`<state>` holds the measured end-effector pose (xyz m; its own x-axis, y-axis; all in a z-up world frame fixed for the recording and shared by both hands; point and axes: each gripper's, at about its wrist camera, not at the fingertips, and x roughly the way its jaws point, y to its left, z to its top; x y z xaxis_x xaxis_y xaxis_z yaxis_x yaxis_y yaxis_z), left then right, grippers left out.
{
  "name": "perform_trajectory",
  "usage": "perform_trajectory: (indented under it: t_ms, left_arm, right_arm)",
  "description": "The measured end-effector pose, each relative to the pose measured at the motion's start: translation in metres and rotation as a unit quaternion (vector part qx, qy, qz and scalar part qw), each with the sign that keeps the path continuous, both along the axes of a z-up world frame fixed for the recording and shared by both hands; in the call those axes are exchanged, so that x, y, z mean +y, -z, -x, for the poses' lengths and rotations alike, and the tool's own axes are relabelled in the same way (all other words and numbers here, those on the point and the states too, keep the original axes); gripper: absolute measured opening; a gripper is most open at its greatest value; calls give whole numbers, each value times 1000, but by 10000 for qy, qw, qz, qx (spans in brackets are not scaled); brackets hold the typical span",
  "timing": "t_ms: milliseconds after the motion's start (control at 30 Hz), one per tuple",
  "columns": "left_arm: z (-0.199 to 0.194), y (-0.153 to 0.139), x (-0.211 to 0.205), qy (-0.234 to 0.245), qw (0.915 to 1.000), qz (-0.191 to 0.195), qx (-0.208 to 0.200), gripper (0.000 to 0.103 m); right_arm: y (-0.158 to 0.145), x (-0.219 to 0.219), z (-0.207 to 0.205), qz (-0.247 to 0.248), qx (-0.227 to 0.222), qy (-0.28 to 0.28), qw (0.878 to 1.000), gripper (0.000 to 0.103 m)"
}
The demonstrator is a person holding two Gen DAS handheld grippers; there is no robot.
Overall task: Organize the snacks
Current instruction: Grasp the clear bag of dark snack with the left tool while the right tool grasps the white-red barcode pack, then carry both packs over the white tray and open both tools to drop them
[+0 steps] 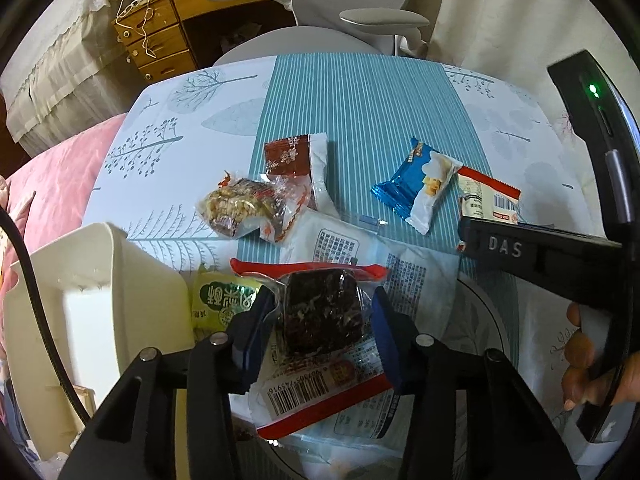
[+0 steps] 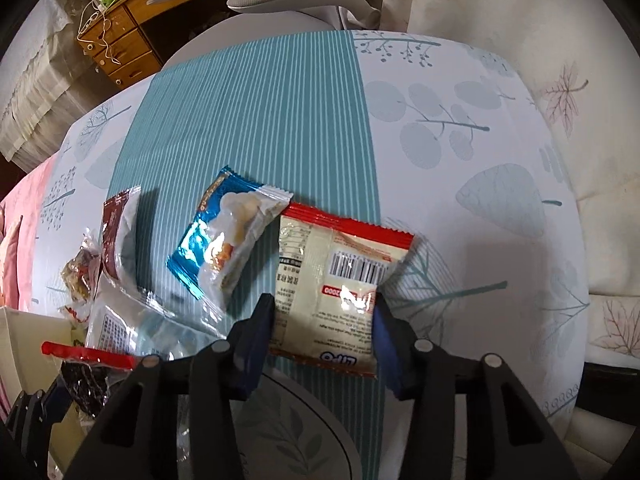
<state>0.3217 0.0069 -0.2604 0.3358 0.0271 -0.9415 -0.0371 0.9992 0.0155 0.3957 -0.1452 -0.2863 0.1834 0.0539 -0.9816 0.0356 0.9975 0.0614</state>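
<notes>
While our left gripper (image 1: 322,320) clamps the dark snack pack (image 1: 320,312), our right gripper (image 2: 324,324) pinches the cream packet (image 2: 336,280).

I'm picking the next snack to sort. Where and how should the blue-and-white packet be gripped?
Grip the blue-and-white packet across its puffed middle, coming from above. It lies flat on the tablecloth; its long sides are mostly free, while one crimped end sits against the cream packet.

Snacks, assorted, lying on a teal-striped tablecloth (image 1: 360,100): clear red-edged packet of dark cake (image 1: 320,312); cream red-edged packet (image 2: 332,280), barcode up; blue-white packet (image 2: 228,248), tilted; brown-white sachet (image 1: 298,160); nut bar (image 1: 240,208); green packet (image 1: 218,300).
</notes>
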Motion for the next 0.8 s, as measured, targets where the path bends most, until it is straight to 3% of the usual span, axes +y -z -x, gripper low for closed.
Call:
perform_trajectory:
  t_ms: [300, 800]
  left_arm:
    - [22, -15, 2, -35, 10000, 61, 57, 46]
    - [82, -80, 14, 28, 9983, 530, -259, 46]
  right_arm:
    - [-6, -24, 31, -57, 373, 341, 9987, 47]
    - [-46, -43, 114, -388, 735, 525, 9952, 47]
